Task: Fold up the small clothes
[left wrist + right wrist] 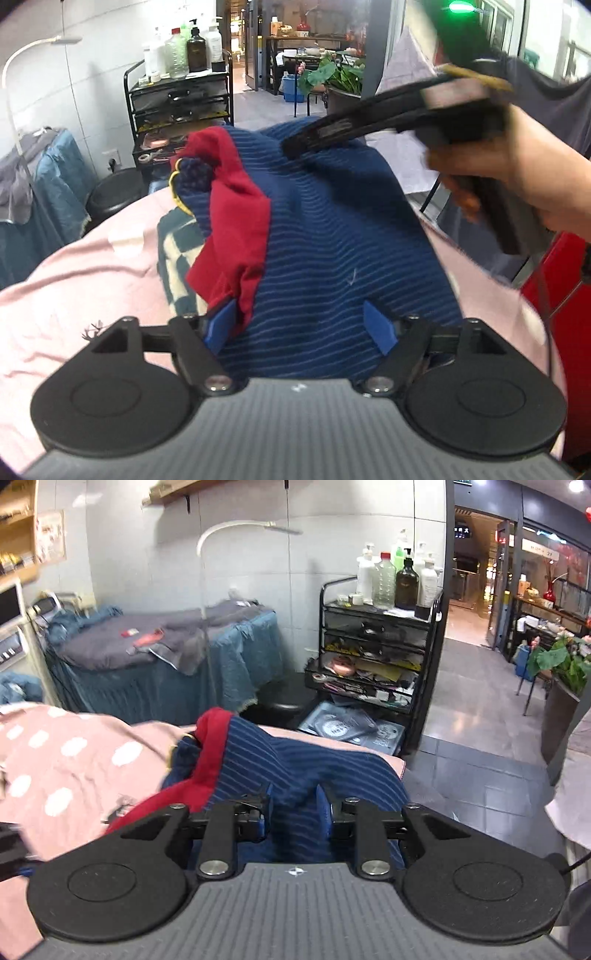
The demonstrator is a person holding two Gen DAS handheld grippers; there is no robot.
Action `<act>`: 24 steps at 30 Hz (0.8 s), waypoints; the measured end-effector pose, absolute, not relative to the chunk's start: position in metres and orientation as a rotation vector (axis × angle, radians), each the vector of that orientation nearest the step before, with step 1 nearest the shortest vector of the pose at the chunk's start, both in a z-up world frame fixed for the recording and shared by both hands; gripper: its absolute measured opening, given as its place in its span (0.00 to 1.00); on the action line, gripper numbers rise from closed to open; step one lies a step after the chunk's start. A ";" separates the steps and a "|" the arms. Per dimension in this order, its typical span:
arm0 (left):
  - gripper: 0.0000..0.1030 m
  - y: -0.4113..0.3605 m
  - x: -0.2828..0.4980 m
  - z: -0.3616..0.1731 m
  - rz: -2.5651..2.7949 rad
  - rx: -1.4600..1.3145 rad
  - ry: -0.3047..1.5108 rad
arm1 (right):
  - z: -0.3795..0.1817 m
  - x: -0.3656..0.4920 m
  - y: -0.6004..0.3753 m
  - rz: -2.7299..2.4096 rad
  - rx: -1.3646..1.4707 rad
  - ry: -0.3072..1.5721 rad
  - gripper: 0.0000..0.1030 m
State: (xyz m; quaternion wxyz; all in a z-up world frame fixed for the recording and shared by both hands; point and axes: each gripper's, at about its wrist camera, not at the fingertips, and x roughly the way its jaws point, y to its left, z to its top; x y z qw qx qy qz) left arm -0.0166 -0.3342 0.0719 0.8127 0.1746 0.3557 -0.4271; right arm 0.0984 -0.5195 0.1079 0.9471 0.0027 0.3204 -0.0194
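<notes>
A small navy striped garment (pixel 332 236) with red parts (pixel 236 221) lies rumpled on a pink cloth (pixel 74 280). My left gripper (pixel 301 325) is open just above its near edge, the blue pads spread wide, the left pad (pixel 221 325) against the red fabric. My right gripper (pixel 295 149) shows in the left wrist view, reaching in from the right at the garment's far edge. In the right wrist view the right gripper (pixel 295 805) has a fold of the navy garment (pixel 291 775) between its nearly closed fingers. The red trim (pixel 210 760) lies to its left.
A black trolley (pixel 376 642) with bottles stands beyond the table, a black stool (pixel 280 701) beside it. A bed with blue covers (pixel 166 657) is at the left. A polka-dot pink cloth (pixel 66 760) covers the table. Tiled floor and plants (pixel 561 661) lie to the right.
</notes>
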 end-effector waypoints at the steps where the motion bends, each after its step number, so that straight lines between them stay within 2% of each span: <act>1: 0.77 -0.339 -0.017 0.067 -0.908 0.376 0.756 | 0.100 0.108 -0.515 -0.049 -0.011 0.691 0.43; 6: 0.81 -0.343 -0.010 0.063 -0.897 0.383 0.772 | 0.101 0.112 -0.502 -0.061 -0.022 0.705 0.46; 8: 0.86 -0.339 -0.005 0.073 -0.906 0.376 0.781 | 0.120 0.098 -0.501 -0.013 -0.005 0.695 0.57; 9: 0.89 -0.337 -0.004 0.080 -0.902 0.383 0.776 | 0.131 0.090 -0.502 0.005 0.002 0.690 0.67; 10: 0.94 -0.334 -0.006 0.088 -0.900 0.401 0.761 | 0.139 0.082 -0.502 0.011 0.004 0.691 0.86; 11: 0.98 -0.332 -0.008 0.097 -0.899 0.428 0.740 | 0.148 0.076 -0.501 0.022 -0.002 0.703 0.95; 12: 1.00 -0.330 -0.010 0.105 -0.893 0.462 0.718 | 0.159 0.066 -0.498 0.040 -0.019 0.707 1.00; 18: 1.00 -0.328 -0.022 0.136 -0.854 0.689 0.641 | 0.194 0.033 -0.484 0.124 -0.076 0.826 1.00; 24: 1.00 -0.332 -0.014 0.140 -0.899 0.641 0.795 | 0.187 0.025 -0.472 0.153 -0.161 0.931 1.00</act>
